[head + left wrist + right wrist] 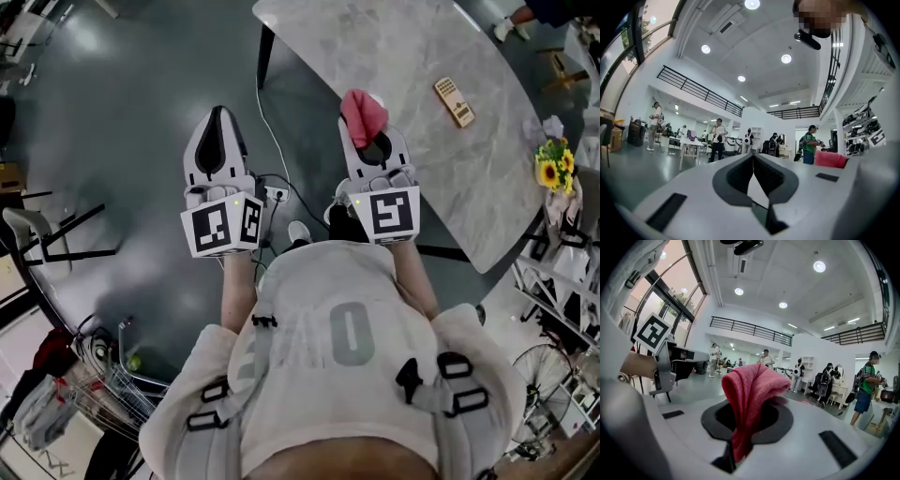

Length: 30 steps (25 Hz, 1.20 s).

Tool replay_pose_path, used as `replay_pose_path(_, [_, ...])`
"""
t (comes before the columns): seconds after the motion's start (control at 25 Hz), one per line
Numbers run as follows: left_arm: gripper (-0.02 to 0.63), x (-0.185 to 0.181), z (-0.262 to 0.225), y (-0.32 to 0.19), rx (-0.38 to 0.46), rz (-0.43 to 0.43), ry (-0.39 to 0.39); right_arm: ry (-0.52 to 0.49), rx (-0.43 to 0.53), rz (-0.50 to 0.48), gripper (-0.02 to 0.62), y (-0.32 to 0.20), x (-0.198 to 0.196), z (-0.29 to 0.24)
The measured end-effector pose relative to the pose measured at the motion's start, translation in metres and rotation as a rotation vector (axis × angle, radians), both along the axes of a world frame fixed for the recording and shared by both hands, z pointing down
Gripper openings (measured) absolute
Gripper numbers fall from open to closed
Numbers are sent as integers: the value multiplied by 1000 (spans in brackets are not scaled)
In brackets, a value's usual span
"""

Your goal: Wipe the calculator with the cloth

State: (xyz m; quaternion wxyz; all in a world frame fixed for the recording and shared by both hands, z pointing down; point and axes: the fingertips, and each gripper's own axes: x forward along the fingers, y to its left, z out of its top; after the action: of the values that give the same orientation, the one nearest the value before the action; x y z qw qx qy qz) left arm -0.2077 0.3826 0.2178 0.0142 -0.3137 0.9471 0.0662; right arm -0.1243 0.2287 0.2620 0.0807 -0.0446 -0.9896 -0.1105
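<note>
Pinching the pink cloth [363, 114] in its jaws, the right claw [375, 139] sits at frame centre. The left claw [218, 114] beside it is closed and empty. The calculator [454, 101] lies on the bench [394, 47], upper right.

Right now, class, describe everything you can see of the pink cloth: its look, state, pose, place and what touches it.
The cloth is pinkish red, with a soft, nubbly, towel-like surface. It is bunched and folded over on itself, standing up out of the right gripper, whose jaws are shut on its lower part. Nothing else touches it: it is held in the air, apart from the calculator lying on the table.
</note>
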Motion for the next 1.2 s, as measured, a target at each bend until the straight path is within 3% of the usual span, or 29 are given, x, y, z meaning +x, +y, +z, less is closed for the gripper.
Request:
replay_pose_path(0.24, [21, -11, -2, -31, -111, -7, -42, 7, 39, -11, 54, -23, -15, 0])
replay_pose_path(0.36, [21, -18, -8, -52, -126, 21, -51, 5, -24, 13, 54, -42, -20, -3])
replay_pose_path(0.64, [21, -25, -1, -165, -170, 181, -46, 2, -118, 155, 54, -136, -8, 8])
replay_pose_path(0.8, [21, -27, -3, -233, -147, 266, -58, -30, -157, 262, 54, -202, 11, 10])
replay_pose_path(1.04, [21, 2, -31, -329, -178, 555, -207, -115, -213, 532, 54, -286, 68, -4])
replay_pose_path(1.2, [21, 7, -45, -390, -123, 705, -234, -151, -193, 712, 54, -325, 104, -11])
